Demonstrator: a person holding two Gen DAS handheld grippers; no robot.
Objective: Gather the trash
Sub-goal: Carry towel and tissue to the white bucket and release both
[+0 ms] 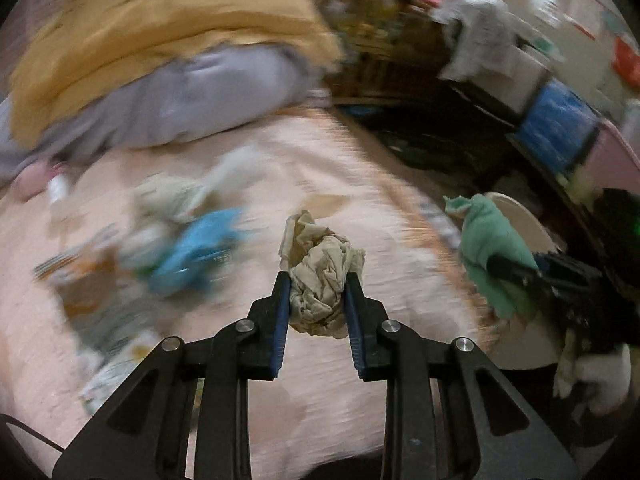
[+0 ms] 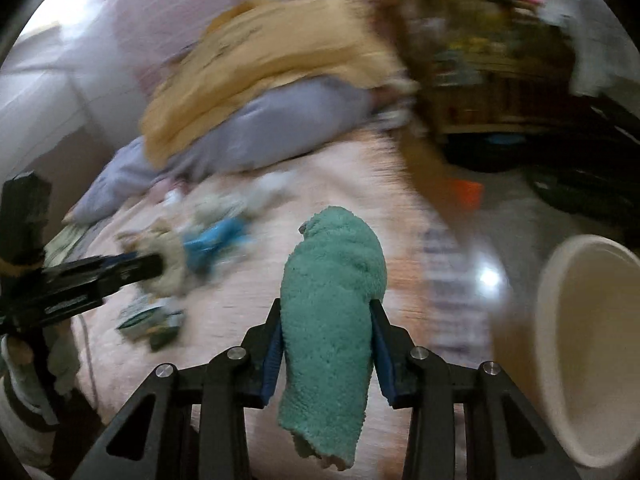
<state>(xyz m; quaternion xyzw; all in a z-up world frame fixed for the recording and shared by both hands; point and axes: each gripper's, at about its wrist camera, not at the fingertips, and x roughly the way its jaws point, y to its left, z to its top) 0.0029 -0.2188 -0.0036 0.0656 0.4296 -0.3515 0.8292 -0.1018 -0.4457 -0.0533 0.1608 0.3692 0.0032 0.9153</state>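
Note:
My left gripper [image 1: 317,280] is shut on a crumpled beige paper ball [image 1: 320,276] and holds it above the pink bedspread [image 1: 360,380]. My right gripper [image 2: 326,308] is shut on a green fuzzy cloth [image 2: 332,300] that hangs down between the fingers. In the left wrist view the right gripper [image 1: 516,270] shows at the right with the green cloth [image 1: 490,248]. In the right wrist view the left gripper [image 2: 156,266] shows at the left with the paper ball [image 2: 170,260]. A cream bin [image 2: 584,352] stands at the right, beside the bed. Blurred litter lies on the bed, including a blue wrapper [image 1: 196,248].
A yellow blanket [image 1: 160,40] and a lavender pillow [image 1: 200,96] lie at the bed's far end. A dark wooden shelf [image 1: 380,48] and a blue box [image 1: 560,128] stand beyond. The tiled floor [image 2: 492,264] lies right of the bed. Both views are motion-blurred.

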